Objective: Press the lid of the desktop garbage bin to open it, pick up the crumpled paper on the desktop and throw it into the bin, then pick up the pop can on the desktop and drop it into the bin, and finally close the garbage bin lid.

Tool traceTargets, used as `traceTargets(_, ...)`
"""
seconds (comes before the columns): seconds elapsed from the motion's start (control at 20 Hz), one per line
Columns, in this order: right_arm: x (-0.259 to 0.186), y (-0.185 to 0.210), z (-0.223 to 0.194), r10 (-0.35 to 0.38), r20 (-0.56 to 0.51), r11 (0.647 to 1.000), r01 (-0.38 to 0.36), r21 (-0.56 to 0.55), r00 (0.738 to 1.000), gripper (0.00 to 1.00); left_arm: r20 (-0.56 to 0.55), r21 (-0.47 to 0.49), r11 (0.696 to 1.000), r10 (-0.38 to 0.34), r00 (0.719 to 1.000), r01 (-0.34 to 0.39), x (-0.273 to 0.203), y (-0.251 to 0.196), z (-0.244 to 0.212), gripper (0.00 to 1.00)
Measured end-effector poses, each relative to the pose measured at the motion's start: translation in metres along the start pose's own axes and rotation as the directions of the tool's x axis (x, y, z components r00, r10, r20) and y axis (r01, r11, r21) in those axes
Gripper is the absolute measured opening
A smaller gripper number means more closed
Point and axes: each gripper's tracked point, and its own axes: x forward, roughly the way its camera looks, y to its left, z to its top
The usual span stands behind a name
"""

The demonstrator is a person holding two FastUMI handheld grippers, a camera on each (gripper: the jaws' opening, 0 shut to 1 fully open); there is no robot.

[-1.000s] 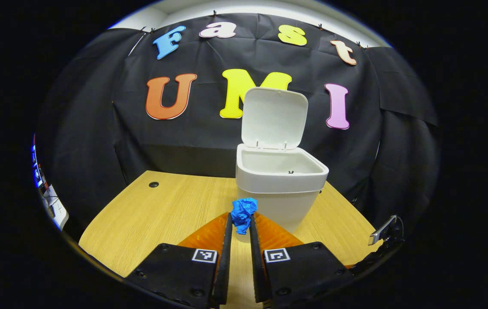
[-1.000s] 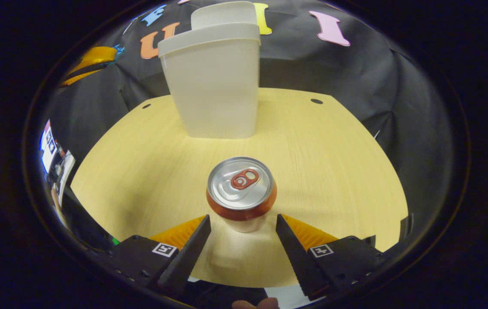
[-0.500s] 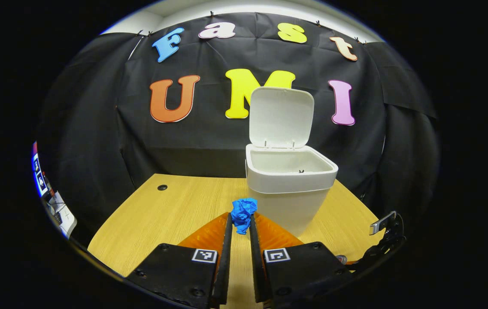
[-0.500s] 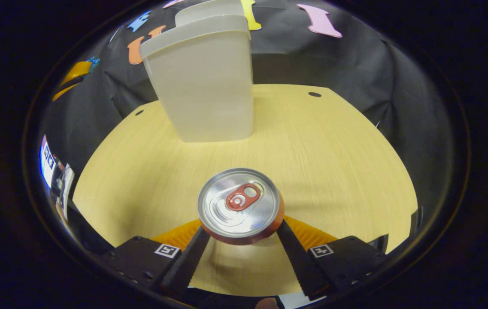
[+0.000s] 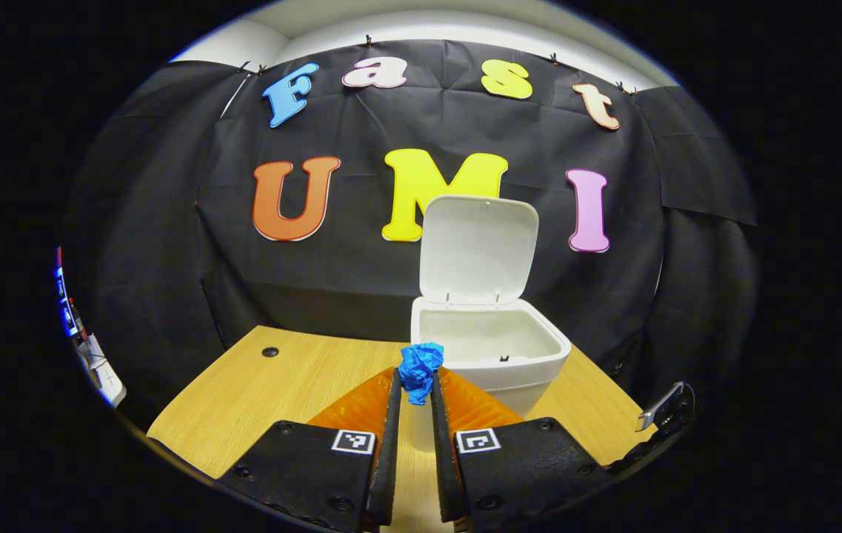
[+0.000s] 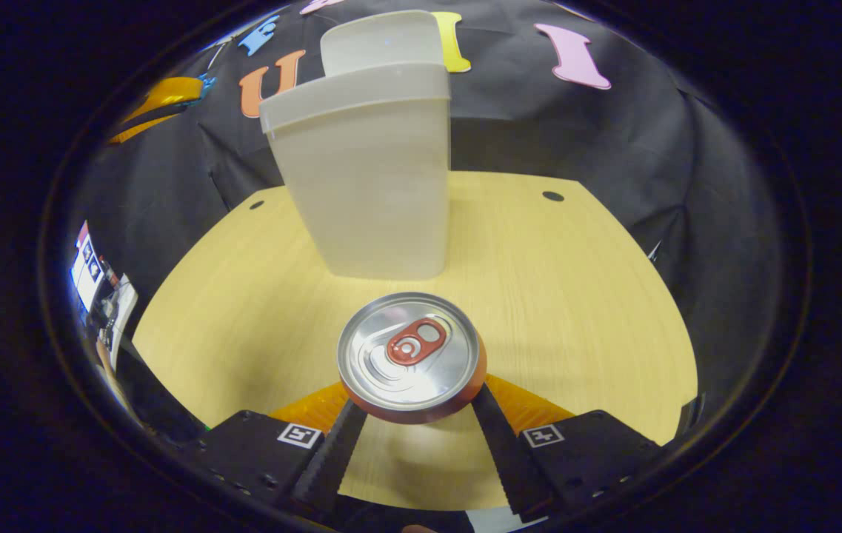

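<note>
Left gripper (image 5: 413,389) clamps the crumpled blue paper (image 5: 421,366) near the open white plastic bin (image 5: 491,348), ready for dropping. Right gripper (image 6: 417,403) brackets the silver-topped orange can (image 6: 412,357); whether its fingers press cannot be determined.

The surface (image 6: 576,296) looks like pale wood laminate, smooth with fine grain. The bin (image 6: 369,200) and its raised lid (image 5: 478,248) are smooth, matt off-white plastic. At lower centre of the right gripper view, the pop can (image 6: 409,359) has a brushed, shiny metal top. The blue crumpled paper (image 5: 421,366) looks rough and creased. The wall is matt black cloth.
</note>
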Motion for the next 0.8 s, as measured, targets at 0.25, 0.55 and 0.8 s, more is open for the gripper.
traceTargets(0.25, -0.019, -0.021, 0.046, -0.020, 0.070, 1.000, 0.018, 0.019, 0.997, 0.83, 0.071, 0.003, 1.000, -0.021, 0.997, 0.021, 0.038, -0.015, 0.044, 0.25)
traceTargets(0.55, -0.038, -0.049, 0.078, -0.062, 0.125, 0.998, 0.058, 0.039, 0.990, 0.83, 0.123, 0.016, 0.999, -0.039, 0.992, 0.037, 0.080, -0.031, 0.073, 0.25)
traceTargets(0.8, -0.043, -0.069, 0.079, -0.099, 0.126, 0.993, 0.090, 0.073, 0.987, 0.82, 0.084, 0.006, 0.998, -0.062, 0.994, 0.062, 0.109, -0.041, 0.058, 0.28)
